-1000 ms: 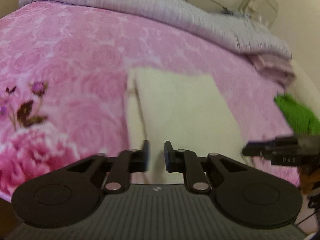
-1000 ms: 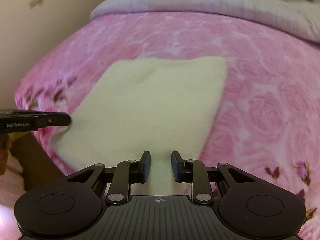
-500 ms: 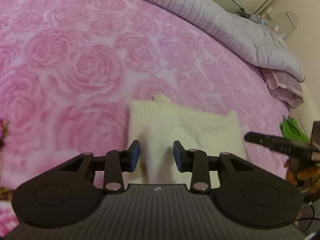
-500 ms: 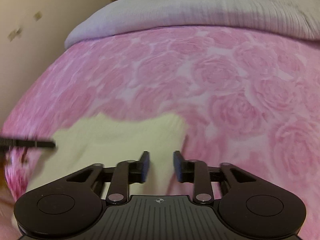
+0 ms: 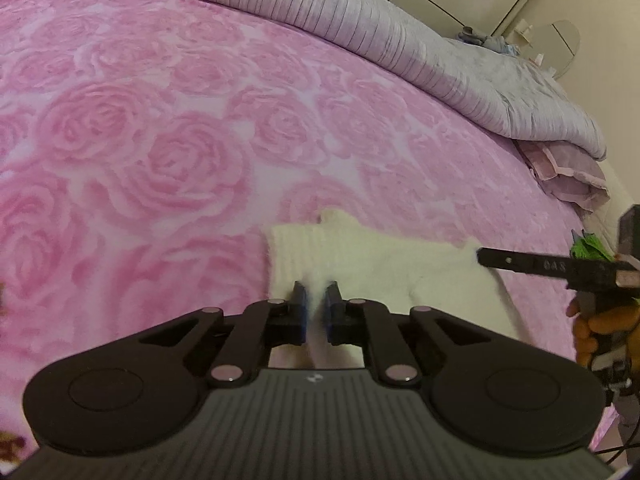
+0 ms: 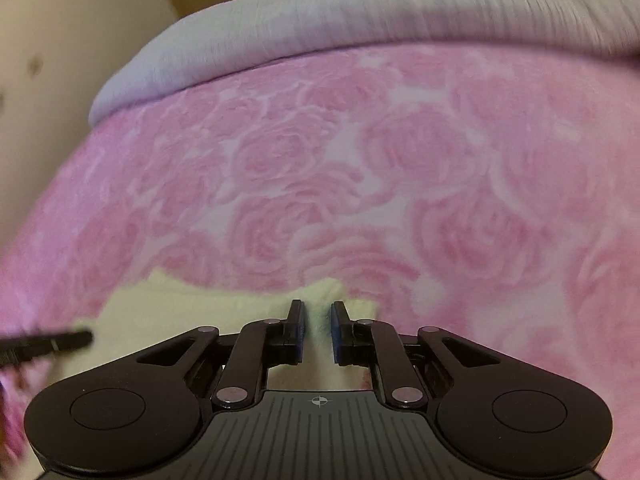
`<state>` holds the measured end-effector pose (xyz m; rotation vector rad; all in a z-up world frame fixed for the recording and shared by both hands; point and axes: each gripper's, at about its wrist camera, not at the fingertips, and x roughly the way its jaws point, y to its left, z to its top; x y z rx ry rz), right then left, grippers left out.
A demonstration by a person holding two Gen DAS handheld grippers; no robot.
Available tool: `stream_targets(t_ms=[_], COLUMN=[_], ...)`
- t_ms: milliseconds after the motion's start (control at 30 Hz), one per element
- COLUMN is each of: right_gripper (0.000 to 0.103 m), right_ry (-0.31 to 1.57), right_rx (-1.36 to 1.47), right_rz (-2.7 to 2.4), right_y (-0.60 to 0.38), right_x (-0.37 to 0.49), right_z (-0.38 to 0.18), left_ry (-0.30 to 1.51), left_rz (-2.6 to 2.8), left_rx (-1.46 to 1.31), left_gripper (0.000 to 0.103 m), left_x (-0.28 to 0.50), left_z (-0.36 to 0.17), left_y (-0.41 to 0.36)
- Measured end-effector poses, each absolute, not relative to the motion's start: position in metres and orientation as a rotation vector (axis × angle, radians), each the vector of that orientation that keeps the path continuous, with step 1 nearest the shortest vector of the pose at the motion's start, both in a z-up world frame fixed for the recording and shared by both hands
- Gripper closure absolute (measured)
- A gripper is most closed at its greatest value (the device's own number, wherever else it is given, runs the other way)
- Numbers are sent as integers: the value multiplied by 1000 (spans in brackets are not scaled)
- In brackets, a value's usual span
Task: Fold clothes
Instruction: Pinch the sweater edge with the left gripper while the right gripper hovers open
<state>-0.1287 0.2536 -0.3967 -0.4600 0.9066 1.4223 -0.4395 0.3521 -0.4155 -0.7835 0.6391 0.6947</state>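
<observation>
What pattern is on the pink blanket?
Large pink roses on the blanket, clearest in the left wrist view.

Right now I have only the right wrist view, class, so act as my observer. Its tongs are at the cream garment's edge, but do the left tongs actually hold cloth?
Observer: Yes. In the left wrist view the left tongs are pinched on the cream garment, with fuzzy cloth between them.
Operator: Is anything else lying near the garment?
Observer: A green item sits at the edge of the pink rose blanket, beyond the right tongs. Too little of it shows to say what it is.
Operator: And further back on that side?
Observer: A folded pink-lilac bundle lies under the end of the grey quilt.
</observation>
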Motion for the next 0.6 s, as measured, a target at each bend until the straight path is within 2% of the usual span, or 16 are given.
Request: stream_targets(t_ms=[167, 400, 467, 600], right_gripper=[86, 86, 86, 86], right_ry=[740, 815, 802, 770], right_rx=[-570, -559, -540, -535], right_rz=[1570, 1609, 1609, 1586], right_y=[231, 241, 234, 225], right_x=[-165, -176, -171, -161], right_z=[-373, -394, -390, -383], left_ry=[633, 727, 757, 728], left_rz=[711, 811, 922, 774], left_rx=[-702, -554, -547, -627], left_gripper=[95, 94, 95, 96], left_x=[-433, -409, -420, -405], left_z=[-381, -379, -385, -386], left_y=[339, 332, 339, 334])
